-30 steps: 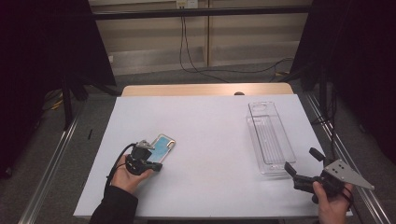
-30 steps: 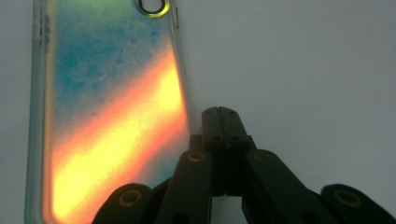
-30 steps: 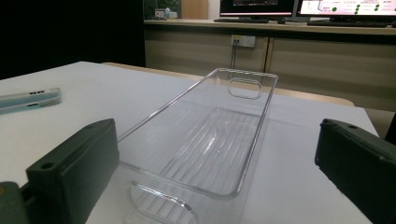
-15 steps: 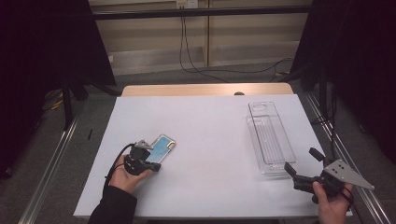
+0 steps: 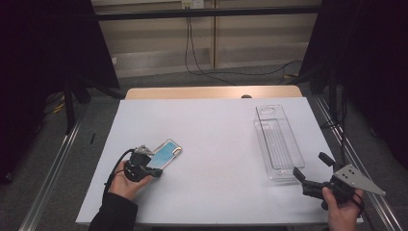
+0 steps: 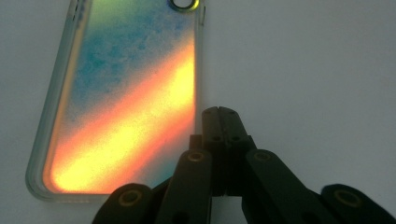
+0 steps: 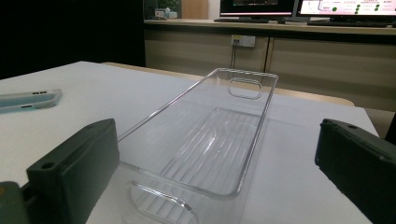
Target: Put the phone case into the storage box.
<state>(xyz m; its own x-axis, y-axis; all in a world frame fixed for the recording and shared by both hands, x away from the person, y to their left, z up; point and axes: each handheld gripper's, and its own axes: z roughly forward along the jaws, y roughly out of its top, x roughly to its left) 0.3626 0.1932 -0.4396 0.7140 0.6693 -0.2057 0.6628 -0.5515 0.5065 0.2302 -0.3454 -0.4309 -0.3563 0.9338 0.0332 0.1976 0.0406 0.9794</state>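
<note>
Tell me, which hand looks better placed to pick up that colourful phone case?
Left. The left gripper sits shut right beside the phone case; the right gripper is open by the clear bin.

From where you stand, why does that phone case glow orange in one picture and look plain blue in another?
In the left gripper view the phone case sits close under the camera, its glossy back catching light as an orange-yellow streak, softly blurred. In the high view the phone case is small and evenly lit, so it reads pale blue. In the right gripper view the clear tray shows bright rim glints.

Iridescent phone case (image 5: 164, 154) flat, table's front left; clear bin (image 5: 279, 142) right.
</note>
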